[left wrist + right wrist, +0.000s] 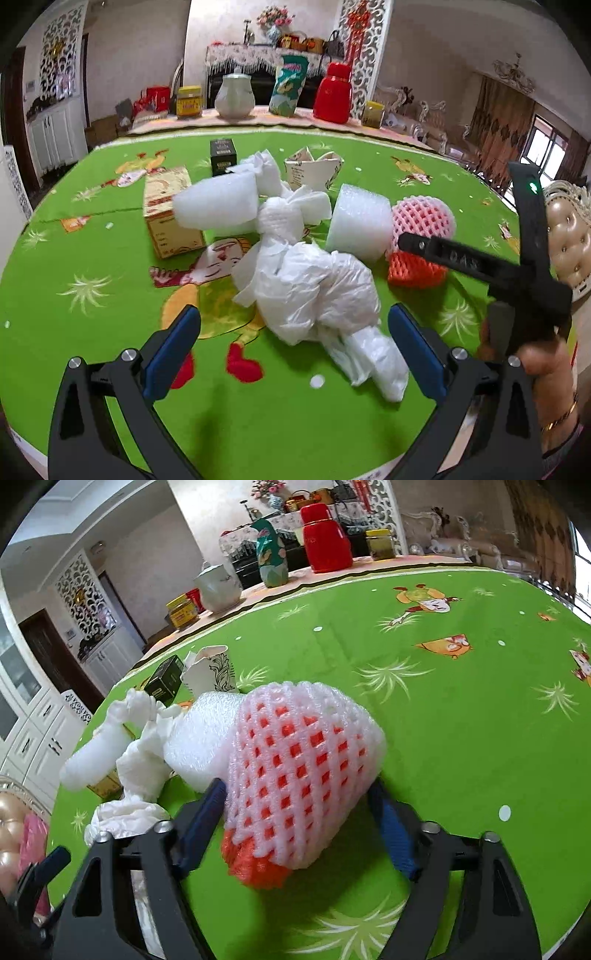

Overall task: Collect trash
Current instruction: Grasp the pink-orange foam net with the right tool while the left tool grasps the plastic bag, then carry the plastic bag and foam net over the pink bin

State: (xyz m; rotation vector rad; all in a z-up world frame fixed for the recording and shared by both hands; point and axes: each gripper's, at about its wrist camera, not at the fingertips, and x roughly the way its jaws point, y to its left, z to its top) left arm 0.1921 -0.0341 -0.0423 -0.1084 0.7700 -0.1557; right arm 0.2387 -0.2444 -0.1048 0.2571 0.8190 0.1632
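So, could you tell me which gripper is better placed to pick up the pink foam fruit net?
Right. The right gripper already straddles the pink foam net, while the left gripper faces the crumpled plastic bag.

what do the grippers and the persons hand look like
Both the left gripper and right gripper have black plastic linkage arms, silver pivot bolts and blue finger pads. The right one carries a small green light. The person's hand wears thin gold bangles at the wrist.
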